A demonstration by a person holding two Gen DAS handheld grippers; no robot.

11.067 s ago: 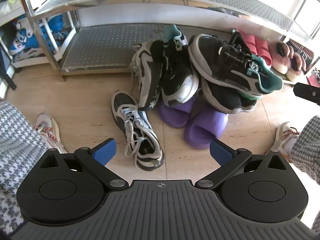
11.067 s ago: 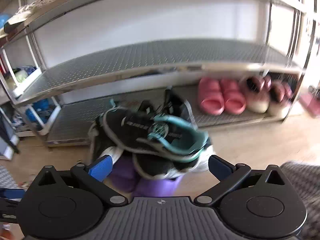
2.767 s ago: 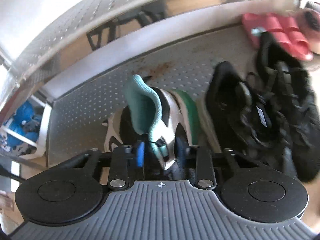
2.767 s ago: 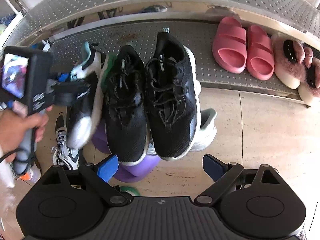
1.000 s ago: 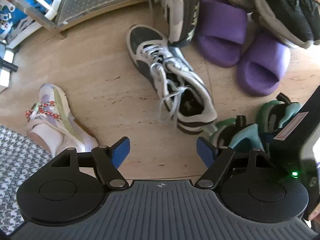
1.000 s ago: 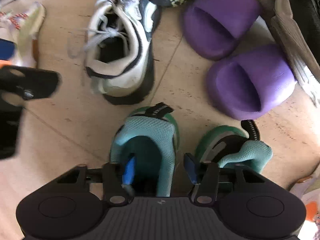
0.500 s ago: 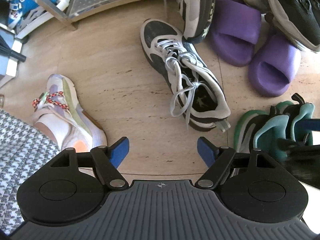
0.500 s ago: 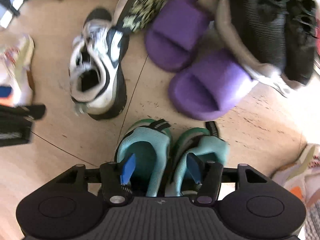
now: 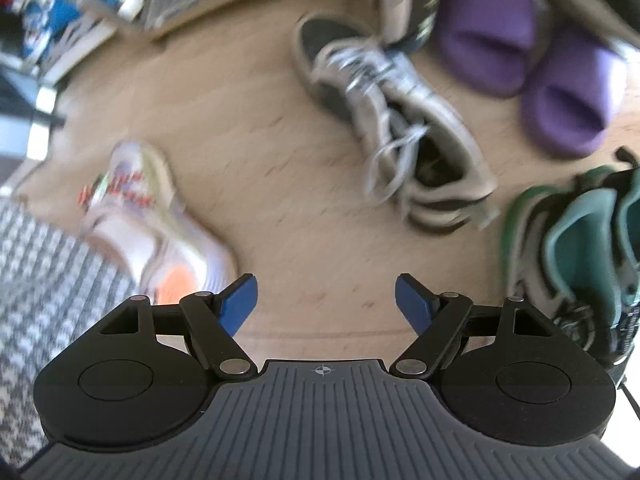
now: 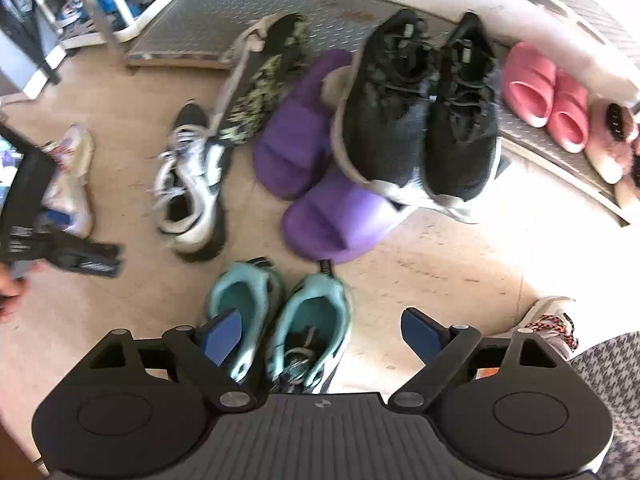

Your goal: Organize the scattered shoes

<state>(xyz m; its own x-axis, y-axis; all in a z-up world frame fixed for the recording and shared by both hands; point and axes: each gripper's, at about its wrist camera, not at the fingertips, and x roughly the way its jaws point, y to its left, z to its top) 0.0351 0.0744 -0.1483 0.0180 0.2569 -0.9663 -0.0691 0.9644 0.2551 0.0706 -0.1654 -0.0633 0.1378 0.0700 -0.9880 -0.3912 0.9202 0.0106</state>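
Tongs on both hands hold nothing, left tongs point(image 9: 324, 300) wide, right tongs point(image 10: 320, 332) opening over teal sneakers point(image 10: 280, 316) beside purple slides point(image 10: 320, 184).

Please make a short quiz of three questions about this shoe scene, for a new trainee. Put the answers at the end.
1. True or false: the pink slippers lie on the floor.
2. Which shoes stand side by side nearest the right gripper? A) black sneakers B) teal sneakers C) purple slippers
3. Fill in: the lone grey-and-white laced sneaker ahead of the left gripper lies on the ____.

Key: 1 false, they sit on the rack's bottom shelf. 2 B. 3 floor.
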